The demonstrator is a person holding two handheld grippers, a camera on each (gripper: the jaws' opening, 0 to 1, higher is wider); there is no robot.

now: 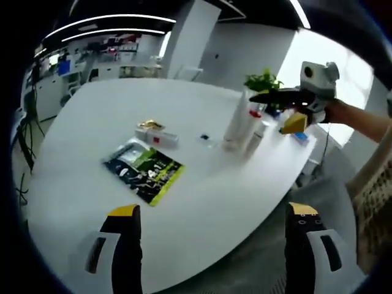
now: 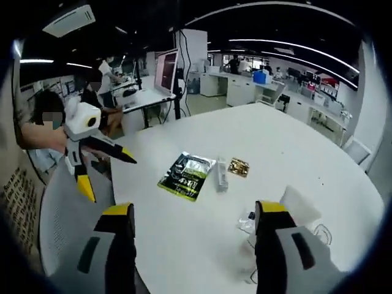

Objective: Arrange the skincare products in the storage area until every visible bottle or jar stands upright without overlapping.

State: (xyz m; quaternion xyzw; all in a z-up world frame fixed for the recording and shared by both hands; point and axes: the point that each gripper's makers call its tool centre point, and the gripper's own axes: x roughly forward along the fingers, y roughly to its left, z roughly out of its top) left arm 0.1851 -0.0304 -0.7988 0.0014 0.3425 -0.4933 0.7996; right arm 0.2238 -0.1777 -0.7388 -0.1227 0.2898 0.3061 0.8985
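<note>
The white bench (image 1: 92, 122) carries everything, and both tools hang off its edge with nothing between their jaws. The left hand-held gripper (image 1: 211, 245) is released, jaws wide apart, pointing across the bench from the near side. The right hand-held gripper (image 2: 193, 245) is likewise spread open and empty, facing the bench from the opposite side.

A dark green-and-black packet (image 1: 144, 173) lies flat near the middle. Just beyond it a small boxed product (image 1: 158, 136) lies on its side, with a gold sachet (image 1: 150, 125) touching its far end. Well apart, towards the far edge, a cluster of tall white bottles (image 1: 242, 125) stands close together by a small green plant (image 1: 263, 81); whether they touch is unclear.

I judge the approach has barely begun. To do it well, bring one tool in low over the lying box, close across its narrow sides, tip it upright on bare bench, clear of the packet and the bottles.
</note>
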